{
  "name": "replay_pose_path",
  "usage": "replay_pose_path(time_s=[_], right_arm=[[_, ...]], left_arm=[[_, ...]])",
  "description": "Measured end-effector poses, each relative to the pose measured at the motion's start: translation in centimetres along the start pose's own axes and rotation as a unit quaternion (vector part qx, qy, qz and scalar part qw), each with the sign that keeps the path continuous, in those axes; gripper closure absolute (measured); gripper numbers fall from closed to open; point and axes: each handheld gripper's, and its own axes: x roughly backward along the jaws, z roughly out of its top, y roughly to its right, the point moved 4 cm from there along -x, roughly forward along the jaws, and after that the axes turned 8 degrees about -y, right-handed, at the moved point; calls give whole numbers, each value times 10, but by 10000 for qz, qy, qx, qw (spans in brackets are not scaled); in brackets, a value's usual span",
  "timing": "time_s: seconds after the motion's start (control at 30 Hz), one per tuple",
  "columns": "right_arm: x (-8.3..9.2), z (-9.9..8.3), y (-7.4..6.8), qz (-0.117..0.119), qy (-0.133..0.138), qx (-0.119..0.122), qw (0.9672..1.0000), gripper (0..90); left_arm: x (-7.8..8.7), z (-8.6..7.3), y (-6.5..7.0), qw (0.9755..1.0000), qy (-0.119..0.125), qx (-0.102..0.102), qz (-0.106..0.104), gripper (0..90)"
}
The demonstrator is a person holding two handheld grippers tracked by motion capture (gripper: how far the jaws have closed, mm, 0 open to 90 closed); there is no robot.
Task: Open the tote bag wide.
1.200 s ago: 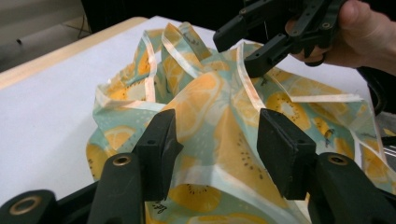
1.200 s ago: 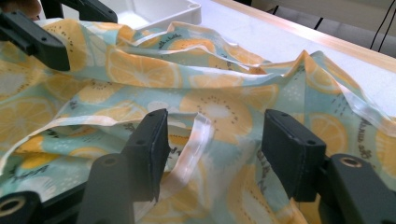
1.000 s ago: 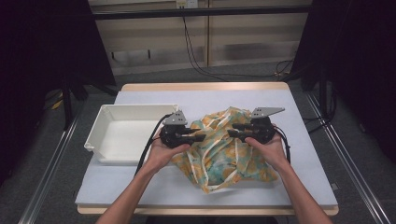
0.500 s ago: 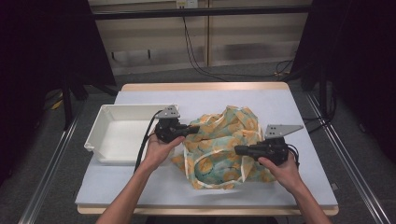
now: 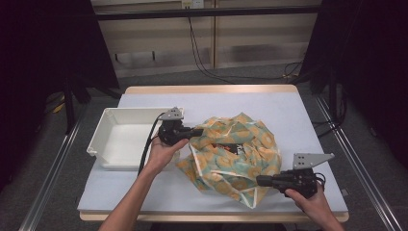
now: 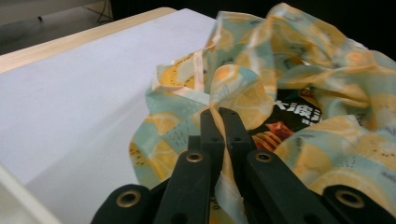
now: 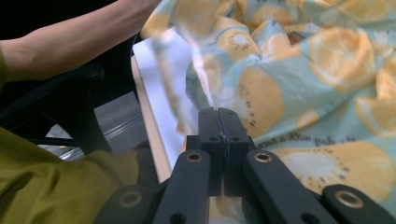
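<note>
A crumpled cloth bag printed with orange citrus slices on pale teal lies mid-table. Its mouth gapes, and a dark printed packet shows inside. My left gripper is at the bag's left edge, shut on a cream-trimmed fold of the cloth, which runs down between the jaws. My right gripper sits low at the bag's near right corner, by the table's front edge. It is shut on a thin cream strip of the bag that rises from its tips.
An empty white tray stands at the table's left, just behind my left hand. The table's wooden front edge runs close under my right gripper. A forearm and an olive sleeve show in the right gripper view.
My right gripper has swung from the bag's top middle out to the right and toward the front edge, drawing the cloth with it. The left gripper has stayed at the bag's left edge.
</note>
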Motion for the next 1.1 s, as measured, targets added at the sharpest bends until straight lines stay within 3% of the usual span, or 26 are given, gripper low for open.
replay_pose_path(time_s=[0.13, 0.23, 0.3, 0.37, 0.43, 0.63, 0.83, 1.0, 1.1], right_arm=[[9, -11, -8, 29, -47, 11, 10000, 899], [13, -16, -7, -107, 31, -30, 9999, 898], [14, -14, -3, -235, 49, -31, 9997, 893], [12, -9, -1, -312, 93, 31, 9995, 854], [12, -4, 1, -434, 107, 61, 9990, 760], [15, 11, 2, -601, 242, 109, 9978, 681], [24, 23, 11, -824, 432, 80, 9956, 632], [28, 36, 27, -1129, 510, 15, 9923, 631], [28, 45, 37, -1210, 555, -33, 9911, 641]], left_arm=[[2, -1, -1, 10000, 37, 18, 24, 896], [1, -4, -1, 10000, 9, 10, -14, 880], [0, -4, 3, 10000, -3, -43, -13, 816], [2, -3, 9, 9999, 26, -108, -24, 764], [5, -1, 12, 9998, 46, -171, 5, 720], [23, 2, 19, 9994, 267, -177, 86, 592], [44, 11, 44, 9967, 583, -560, 38, 562], [37, 19, 72, 9935, 599, -869, -420, 608], [22, 24, 85, 9918, 507, -909, -744, 627]])
